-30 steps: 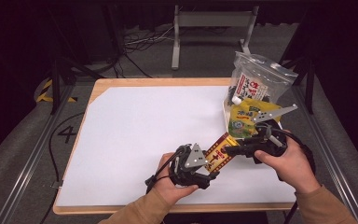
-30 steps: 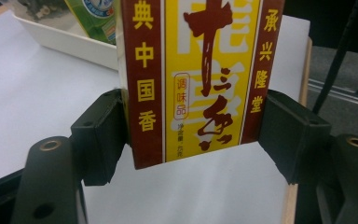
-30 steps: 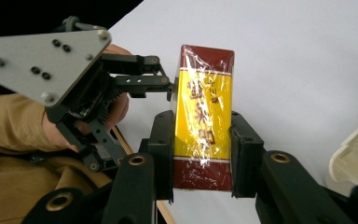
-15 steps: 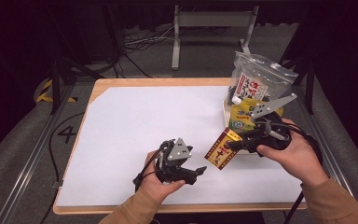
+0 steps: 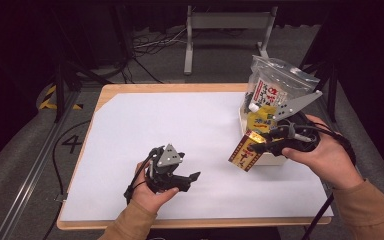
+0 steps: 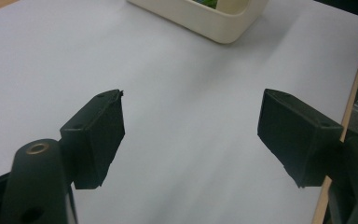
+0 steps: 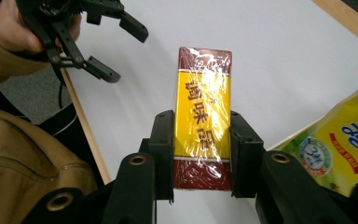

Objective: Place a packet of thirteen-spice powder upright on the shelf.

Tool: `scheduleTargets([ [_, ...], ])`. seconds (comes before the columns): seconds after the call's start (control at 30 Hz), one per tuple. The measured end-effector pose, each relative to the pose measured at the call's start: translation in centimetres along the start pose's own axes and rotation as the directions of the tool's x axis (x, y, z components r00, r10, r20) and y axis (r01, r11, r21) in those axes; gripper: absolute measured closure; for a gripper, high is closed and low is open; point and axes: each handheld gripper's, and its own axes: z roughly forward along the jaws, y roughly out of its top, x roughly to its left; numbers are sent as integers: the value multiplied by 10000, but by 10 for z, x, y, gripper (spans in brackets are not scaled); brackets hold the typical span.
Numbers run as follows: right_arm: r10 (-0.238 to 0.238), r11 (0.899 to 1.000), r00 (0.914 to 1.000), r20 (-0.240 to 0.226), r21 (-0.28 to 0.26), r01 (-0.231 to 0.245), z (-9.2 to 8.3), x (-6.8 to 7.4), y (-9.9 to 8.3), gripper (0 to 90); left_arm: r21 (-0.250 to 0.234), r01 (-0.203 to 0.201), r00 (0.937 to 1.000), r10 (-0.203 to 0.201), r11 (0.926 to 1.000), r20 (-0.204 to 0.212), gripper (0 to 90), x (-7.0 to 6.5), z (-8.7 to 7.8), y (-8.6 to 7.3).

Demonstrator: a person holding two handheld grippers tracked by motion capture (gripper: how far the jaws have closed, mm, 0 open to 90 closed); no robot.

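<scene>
The box (image 7: 203,116) sits clamped between the jaws of my right gripper (image 7: 201,154), held up in the air over the white table sheet (image 5: 190,125), just beside the cream tub (image 5: 270,159). It is a flat, oblong packet, yellow in the middle with dark red bands at both ends, wrapped in shiny crinkled film that catches the light. The black pads press its two long sides near the lower end, and most of its length sticks out beyond them.

My left gripper (image 5: 192,179) hangs above the near part of the sheet, well apart from the box. Its jaws have just been opening and now stand wide with nothing between them; in the left gripper view I see only smooth white sheet there.

The tub is a rounded, thick-walled plastic thing at the right edge of the sheet. In it stand a soft yellow pouch (image 7: 340,149) and a clear zip bag (image 5: 280,85). The sheet is matt and bare across its middle and left, with a wooden table edge (image 5: 180,88) framing it.
</scene>
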Motion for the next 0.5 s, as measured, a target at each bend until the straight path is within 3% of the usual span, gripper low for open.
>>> scheduleTargets([
  [0.5, -970, 9937, 9952, 108, 576, 962, -12, -21, -1, 681, -156, 735, 9958, -743, 9972, -543, 232, 30, -35, -23],
])
